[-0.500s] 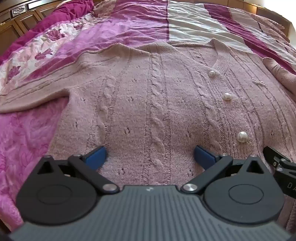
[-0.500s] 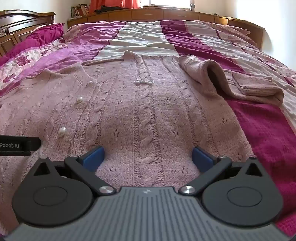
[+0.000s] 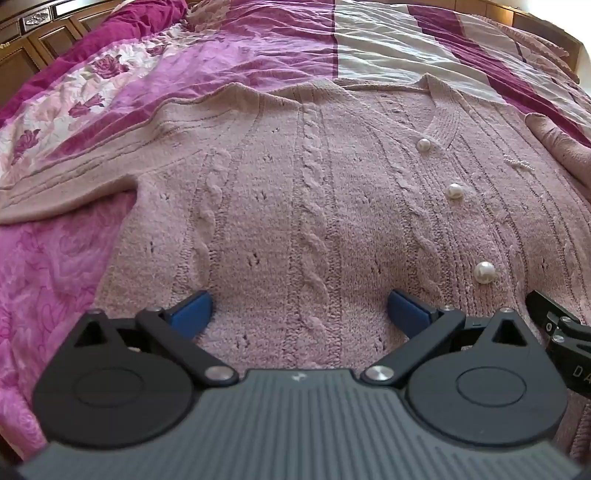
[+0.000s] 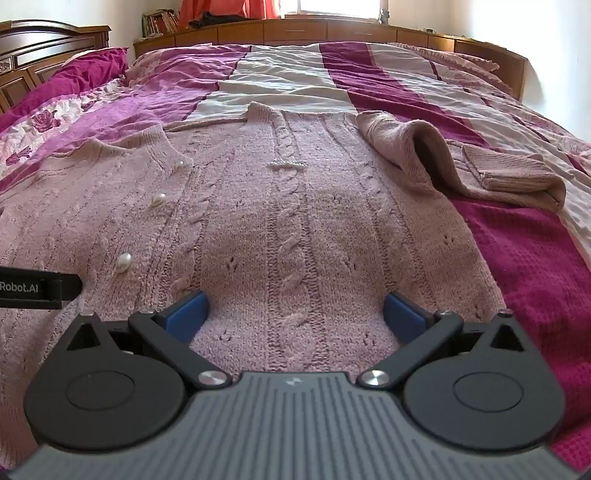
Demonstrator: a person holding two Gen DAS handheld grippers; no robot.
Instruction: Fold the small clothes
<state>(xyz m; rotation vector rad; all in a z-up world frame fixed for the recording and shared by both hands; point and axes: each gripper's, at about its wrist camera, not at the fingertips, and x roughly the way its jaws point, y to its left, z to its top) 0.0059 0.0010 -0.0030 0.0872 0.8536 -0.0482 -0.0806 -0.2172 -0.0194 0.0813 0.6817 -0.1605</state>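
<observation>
A pink cable-knit cardigan (image 3: 303,206) with pearl buttons (image 3: 484,272) lies flat, front up, on the bed; it also shows in the right wrist view (image 4: 291,229). My left gripper (image 3: 299,314) is open, low over the left half of the hem, blue pads (image 3: 190,314) wide apart with knit between them. My right gripper (image 4: 293,314) is open over the right half of the hem. The left sleeve (image 3: 74,181) lies stretched out to the left. The right sleeve (image 4: 461,166) lies crumpled and folded over at the right shoulder.
The cardigan lies on a magenta, pink and white striped bedspread (image 4: 295,77). A wooden headboard (image 4: 48,44) stands at the left and a wooden ledge (image 4: 332,31) runs along the far side. Each gripper's edge shows in the other's view (image 4: 37,288).
</observation>
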